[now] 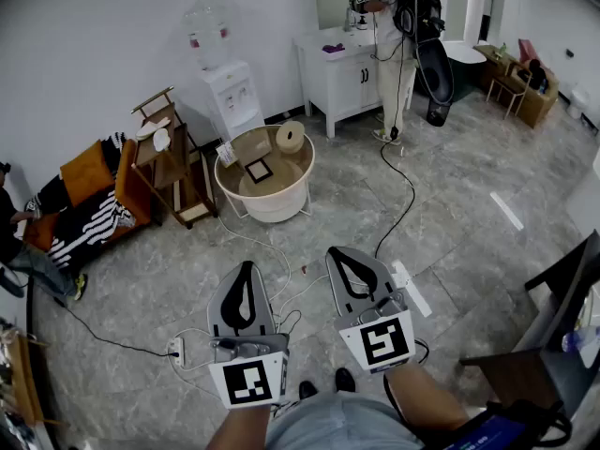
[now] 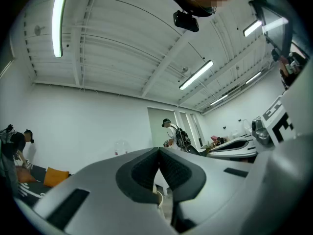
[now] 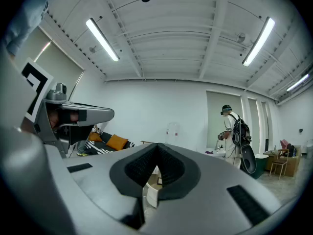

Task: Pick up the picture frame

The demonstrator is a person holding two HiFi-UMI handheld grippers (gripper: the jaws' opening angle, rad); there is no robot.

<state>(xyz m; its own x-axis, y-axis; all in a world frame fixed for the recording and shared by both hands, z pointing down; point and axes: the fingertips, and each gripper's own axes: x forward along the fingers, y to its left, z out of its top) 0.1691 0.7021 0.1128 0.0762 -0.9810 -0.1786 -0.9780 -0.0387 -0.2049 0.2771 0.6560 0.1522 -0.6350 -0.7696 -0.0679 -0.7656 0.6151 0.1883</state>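
Note:
The picture frame (image 1: 259, 170) is a small black square. It lies flat on a brown board inside a round white tub (image 1: 277, 204) across the floor, far ahead of both grippers. My left gripper (image 1: 247, 268) and right gripper (image 1: 338, 252) are held side by side low in the head view, both shut with nothing between the jaws. In the left gripper view the left gripper (image 2: 159, 151) points up across the room. Below the tips of the right gripper (image 3: 157, 147), a slice of the white tub (image 3: 152, 194) shows.
A roll of tape (image 1: 291, 136) sits in the tub. A wooden rack (image 1: 169, 162), a water dispenser (image 1: 225, 87) and a white cabinet (image 1: 339, 68) line the wall. A person (image 1: 398, 26) stands at the cabinet. Cables (image 1: 398, 200) and a power strip (image 1: 175, 350) lie on the floor.

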